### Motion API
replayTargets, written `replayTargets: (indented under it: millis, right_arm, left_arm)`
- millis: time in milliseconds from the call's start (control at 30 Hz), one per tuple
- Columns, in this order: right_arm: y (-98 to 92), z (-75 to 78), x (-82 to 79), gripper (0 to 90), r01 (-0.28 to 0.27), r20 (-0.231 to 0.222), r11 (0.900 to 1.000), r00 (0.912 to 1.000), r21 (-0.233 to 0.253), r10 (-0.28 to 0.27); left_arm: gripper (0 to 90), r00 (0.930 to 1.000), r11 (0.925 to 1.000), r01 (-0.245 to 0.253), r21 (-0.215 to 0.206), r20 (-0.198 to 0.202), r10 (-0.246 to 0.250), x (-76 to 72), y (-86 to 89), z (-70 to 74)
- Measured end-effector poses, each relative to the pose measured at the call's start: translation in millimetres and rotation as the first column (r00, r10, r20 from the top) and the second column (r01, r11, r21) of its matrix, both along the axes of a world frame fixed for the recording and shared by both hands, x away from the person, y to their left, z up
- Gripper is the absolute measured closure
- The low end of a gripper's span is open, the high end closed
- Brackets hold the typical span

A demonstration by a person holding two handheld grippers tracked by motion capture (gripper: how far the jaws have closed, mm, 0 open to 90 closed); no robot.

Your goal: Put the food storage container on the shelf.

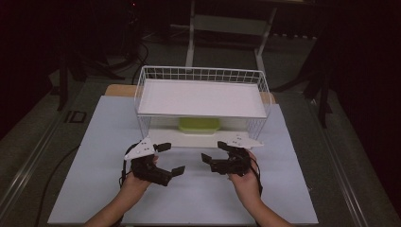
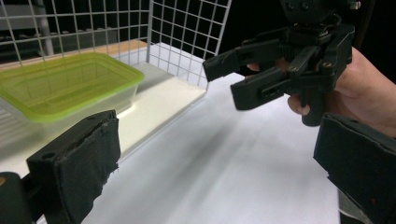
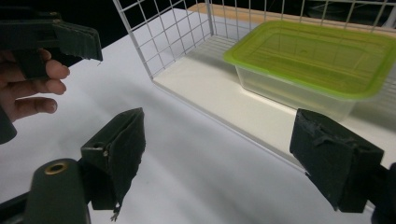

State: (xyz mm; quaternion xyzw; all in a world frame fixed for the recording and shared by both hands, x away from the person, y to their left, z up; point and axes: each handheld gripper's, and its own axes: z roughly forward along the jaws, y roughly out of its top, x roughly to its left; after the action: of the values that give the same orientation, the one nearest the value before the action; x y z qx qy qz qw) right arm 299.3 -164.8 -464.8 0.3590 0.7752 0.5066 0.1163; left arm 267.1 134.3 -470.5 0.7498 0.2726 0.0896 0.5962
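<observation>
**Two spread grippers held before one shelved container**

Two grippers were counted, one in each hand. The left gripper [image 1: 169, 159] was held above the white table [image 1: 94, 179] with its two jaws spread wide and nothing between them; its own padded jaws were seen far apart in the left gripper view. The right gripper [image 1: 211, 153] was held just beside it, its two jaws likewise parted and empty, as was confirmed in the right gripper view. The two grippers were kept near each other but apart, their jaws angled toward one another.

Beyond them, one white wire rack [image 1: 203, 74] was placed at the far middle of the table, with two levels counted: an upper shelf [image 1: 201, 98] and a lower board [image 1: 161, 137]. One green-lidded container [image 1: 199, 125] was found on the lower board, under the upper shelf, upright and untouched, well clear of both grippers. Its clear body was seen in the right gripper view [image 3: 317, 65].
</observation>
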Motion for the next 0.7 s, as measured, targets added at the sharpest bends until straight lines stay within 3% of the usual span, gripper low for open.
replayTargets:
  millis: [200,700]
  right_arm:
    - [-11.8,-1.3,-12.8,16.0,-0.004,0.006,1.000,1.0000,0.006,0.004]
    - [-52.6,-7.4,-32.3,16.0,0.028,0.004,0.999,0.9996,-0.016,-0.028]
  left_arm:
    - [1.2,0.9999,0.9997,-0.009,-0.022,-0.010,0.008,-11.1,10.5,-2.5]
    - [1.2,0.9994,0.9991,-0.030,0.030,-0.015,0.031,-31.7,31.7,-14.5]
